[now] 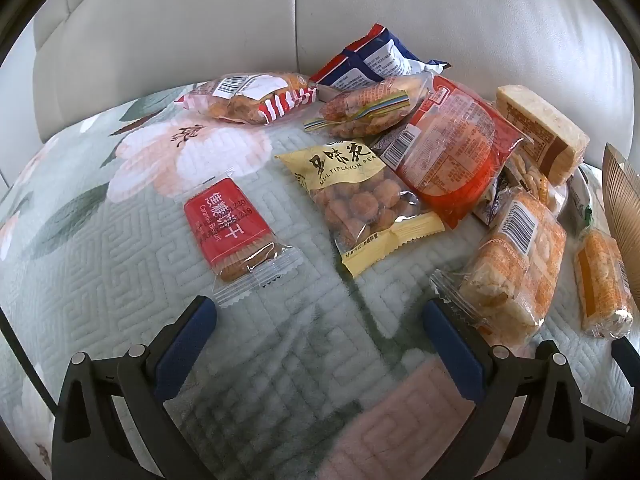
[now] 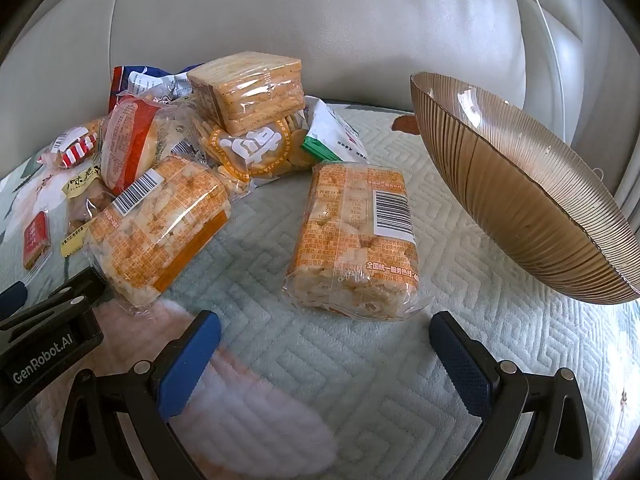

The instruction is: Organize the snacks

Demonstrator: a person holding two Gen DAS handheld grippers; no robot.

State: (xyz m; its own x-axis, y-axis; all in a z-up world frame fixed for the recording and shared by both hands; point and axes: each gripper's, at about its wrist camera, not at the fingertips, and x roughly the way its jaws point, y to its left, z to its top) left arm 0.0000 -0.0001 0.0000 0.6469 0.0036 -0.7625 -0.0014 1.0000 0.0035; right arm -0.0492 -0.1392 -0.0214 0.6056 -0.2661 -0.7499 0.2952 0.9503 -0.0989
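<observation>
Several snack packs lie on a floral quilt point(image 1: 100, 264). In the left wrist view: a red caramel biscuit pack point(image 1: 234, 226), a yellow peanut bag point(image 1: 360, 200), a red round-cake pack point(image 1: 452, 152) and an orange rice-cracker pack point(image 1: 516, 264). My left gripper point(image 1: 318, 316) is open and empty, just short of the biscuit and peanut packs. In the right wrist view a second orange rice-cracker pack point(image 2: 356, 240) lies just ahead of my right gripper point(image 2: 325, 330), which is open and empty. A ribbed brown glass bowl point(image 2: 520, 188) stands tilted to the right.
A white sofa backrest point(image 2: 320, 12) rises behind the quilt. More packs pile at the back: a blue-white bag point(image 1: 376, 60), a wafer block point(image 2: 252, 88), a green-white pouch point(image 2: 336, 132). The left gripper's body point(image 2: 52, 320) shows at the right wrist view's left edge.
</observation>
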